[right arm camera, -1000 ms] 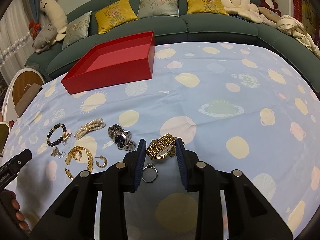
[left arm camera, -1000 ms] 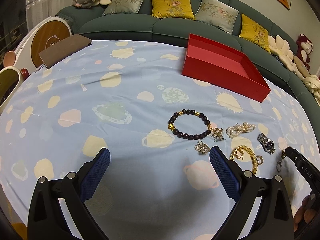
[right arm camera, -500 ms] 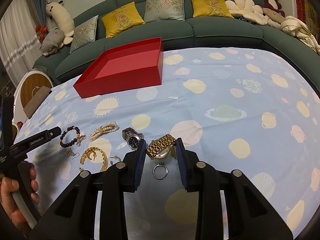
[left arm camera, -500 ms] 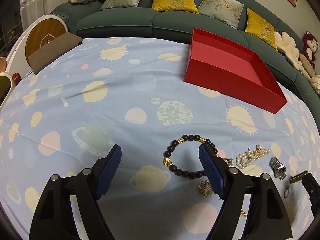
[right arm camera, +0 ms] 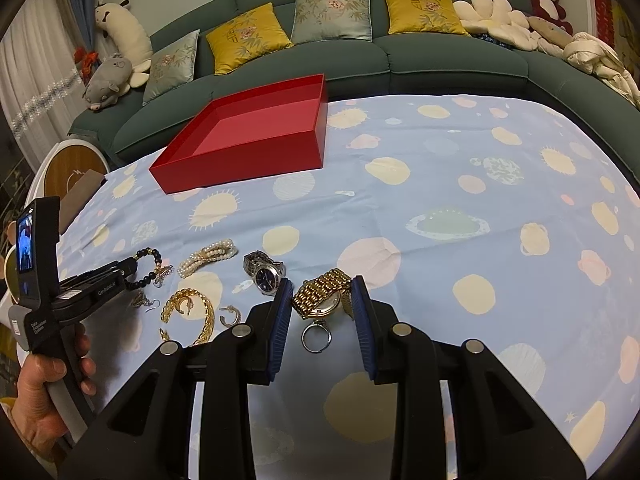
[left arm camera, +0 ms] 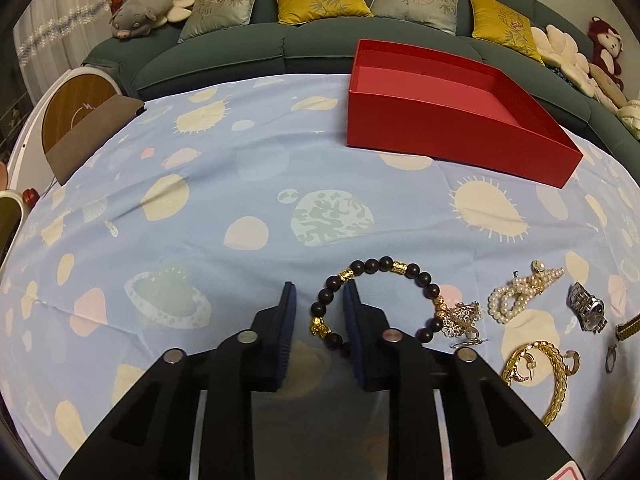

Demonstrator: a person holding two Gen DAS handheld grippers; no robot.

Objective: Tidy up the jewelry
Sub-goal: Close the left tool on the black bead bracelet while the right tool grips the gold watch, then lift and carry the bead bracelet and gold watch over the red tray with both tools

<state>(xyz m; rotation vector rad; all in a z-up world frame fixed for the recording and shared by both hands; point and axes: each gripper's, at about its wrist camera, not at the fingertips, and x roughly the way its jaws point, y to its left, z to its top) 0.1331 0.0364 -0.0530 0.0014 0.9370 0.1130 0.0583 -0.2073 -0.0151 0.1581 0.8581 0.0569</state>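
A dark bead bracelet with gold charms [left arm camera: 416,276] lies on the blue cloth. My left gripper [left arm camera: 318,304] has its jaws narrowed around the bracelet's left side, one finger inside the loop. My right gripper [right arm camera: 320,304] is closed on a gold watch [right arm camera: 322,294] and holds it just above a silver ring [right arm camera: 316,338]. A red open box [left arm camera: 452,112], also in the right wrist view [right arm camera: 248,152], stands at the far side with nothing in it. My left gripper [right arm camera: 128,270] also shows from the right.
A pearl bracelet [left arm camera: 520,294], a silver watch [left arm camera: 586,312], a gold chain bracelet [left arm camera: 556,376], hoop earrings [left arm camera: 572,360] and a filigree earring [left arm camera: 462,318] lie on the cloth. A green sofa [left arm camera: 240,44] with cushions curves behind the table.
My left gripper moved forward over the bead bracelet and its jaws narrowed around the bracelet's left side. My right gripper kept hold of the gold watch.
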